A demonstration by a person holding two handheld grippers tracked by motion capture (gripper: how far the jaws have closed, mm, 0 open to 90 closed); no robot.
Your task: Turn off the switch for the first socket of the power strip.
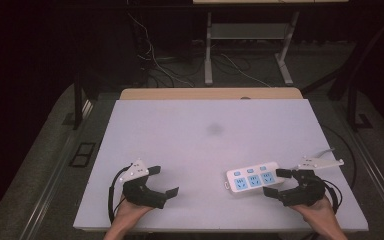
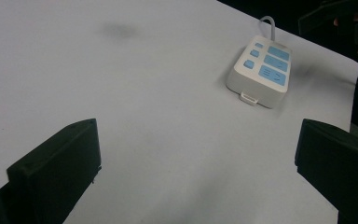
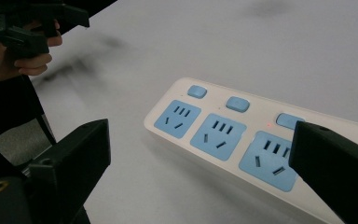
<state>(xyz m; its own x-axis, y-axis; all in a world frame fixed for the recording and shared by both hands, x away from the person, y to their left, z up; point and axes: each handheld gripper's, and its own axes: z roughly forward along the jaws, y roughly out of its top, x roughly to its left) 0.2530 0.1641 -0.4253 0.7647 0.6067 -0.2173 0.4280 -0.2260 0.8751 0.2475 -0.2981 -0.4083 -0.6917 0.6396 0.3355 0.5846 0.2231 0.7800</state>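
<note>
A white power strip with three blue sockets and three blue buttons lies flat near the table's front right. In the right gripper view the power strip shows a small red light by one button. My right gripper is open, its jaws either side of the strip's right end, not closed on it; in its own view the right gripper has one jaw over the strip's end. My left gripper is open over bare table at the front left, well apart from the strip. From the left gripper the power strip shows with its grey cable.
The white table top carries a dark smudge near its middle. A wooden edge runs along the back. Beyond it, on the floor, are cables and the metal legs of another table.
</note>
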